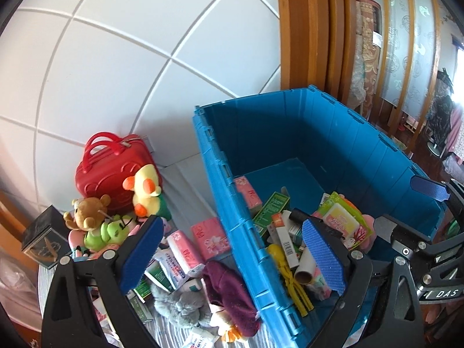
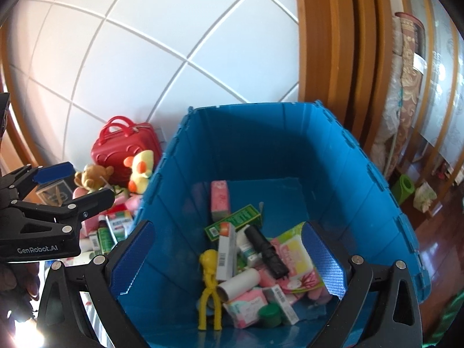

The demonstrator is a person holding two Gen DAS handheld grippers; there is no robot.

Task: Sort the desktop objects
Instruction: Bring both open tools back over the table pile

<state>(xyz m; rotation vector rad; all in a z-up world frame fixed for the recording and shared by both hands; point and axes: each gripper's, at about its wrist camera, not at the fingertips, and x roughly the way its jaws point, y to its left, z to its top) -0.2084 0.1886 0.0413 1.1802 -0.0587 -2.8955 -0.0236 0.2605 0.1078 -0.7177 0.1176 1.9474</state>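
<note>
A blue plastic crate (image 1: 220,156) (image 2: 162,191) stands on the desk and holds several small items: boxes, a yellow figure (image 2: 209,284), a black torch (image 2: 266,252), a paper roll (image 2: 240,284). My left gripper (image 1: 232,252) is open and empty, straddling the crate's left wall, above loose items on the desk: pink tissue packs (image 1: 210,237), a purple cloth (image 1: 229,293), a grey plush (image 1: 179,307). My right gripper (image 2: 229,261) is open and empty above the crate's inside. The left gripper (image 2: 72,185) also shows in the right wrist view, at the left.
A red toy suitcase (image 1: 107,165), a yellow duck plush (image 1: 146,188), a brown bear plush (image 1: 90,211) and a green plush (image 1: 107,232) sit at the back left by the white tiled wall. A dark box (image 1: 43,240) stands at the far left. Wooden door frames rise behind the crate.
</note>
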